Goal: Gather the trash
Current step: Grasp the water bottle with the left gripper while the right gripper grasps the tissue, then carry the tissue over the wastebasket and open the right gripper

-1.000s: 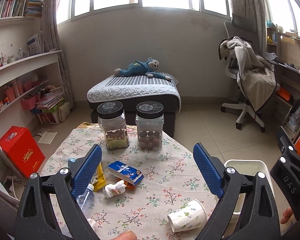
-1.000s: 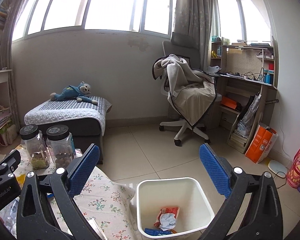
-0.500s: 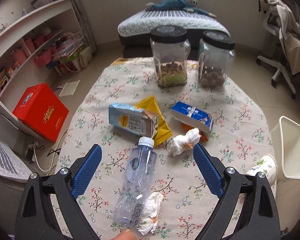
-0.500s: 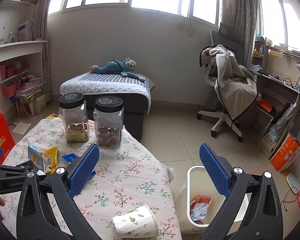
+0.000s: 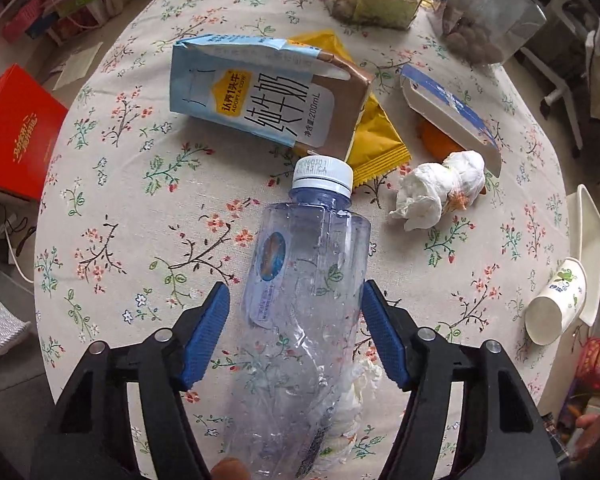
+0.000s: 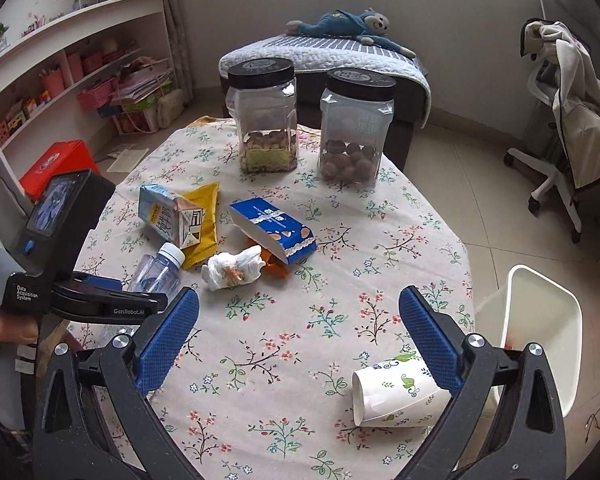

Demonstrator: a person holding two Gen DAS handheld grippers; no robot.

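A clear plastic bottle (image 5: 300,300) with a white cap lies on the floral tablecloth. My left gripper (image 5: 294,336) is open with a blue finger on each side of the bottle's body, close to it. It also shows in the right wrist view (image 6: 112,300) around the bottle (image 6: 156,272). My right gripper (image 6: 298,340) is open and empty above the table, near a tipped paper cup (image 6: 396,396). A milk carton (image 5: 264,92), yellow wrapper (image 5: 376,140), blue box (image 5: 448,108) and crumpled tissue (image 5: 436,192) lie beyond the bottle.
Two black-lidded jars (image 6: 266,120) (image 6: 356,128) stand at the table's far side. A white bin (image 6: 536,328) stands on the floor at the table's right edge. Another tissue (image 5: 360,384) lies under the bottle. A red box (image 5: 12,128) sits on the floor at the left.
My left gripper has dropped down and forward over the bottle, so its fingers now flank it. My right gripper has swung left from the bin to face the table.
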